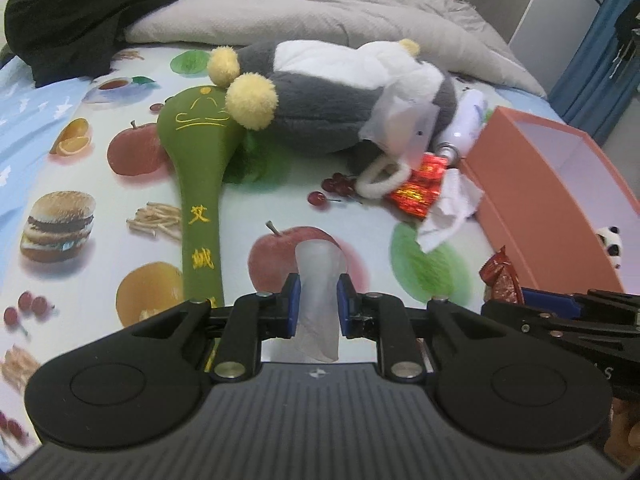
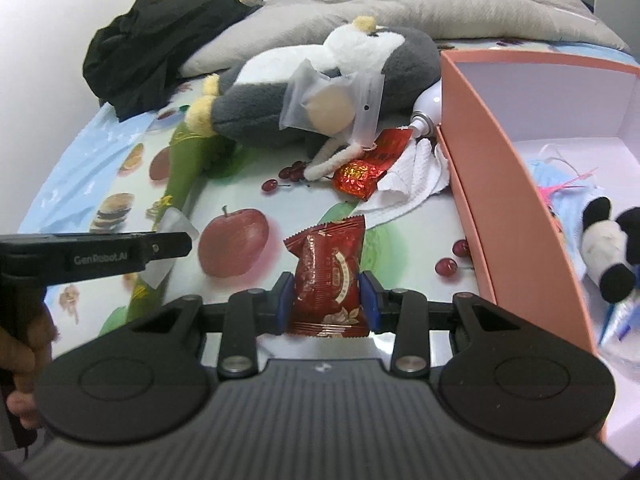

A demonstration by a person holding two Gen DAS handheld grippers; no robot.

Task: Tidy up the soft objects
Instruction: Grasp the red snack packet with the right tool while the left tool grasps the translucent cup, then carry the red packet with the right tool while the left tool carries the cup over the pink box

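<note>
My left gripper [image 1: 318, 300] is shut on a frosted translucent plastic pouch [image 1: 320, 280], held above the fruit-print sheet. My right gripper [image 2: 326, 294] is shut on a dark red snack packet [image 2: 330, 276], just left of the pink box [image 2: 480, 168]. A grey and white plush penguin [image 1: 340, 100] lies on the bed beyond, also in the right wrist view [image 2: 320, 92], with a frosted bag [image 2: 332, 100] resting on it. A green plush mallet [image 1: 196, 160] lies to its left. A small panda plush [image 2: 608, 240] lies inside the box.
A shiny red packet [image 2: 356, 176], a crumpled white tissue [image 2: 412, 188], a white fuzzy loop [image 1: 380, 180] and a white spray can [image 1: 464, 124] lie beside the box. Black clothing [image 1: 88, 12] and a grey duvet [image 1: 320, 12] lie at the back.
</note>
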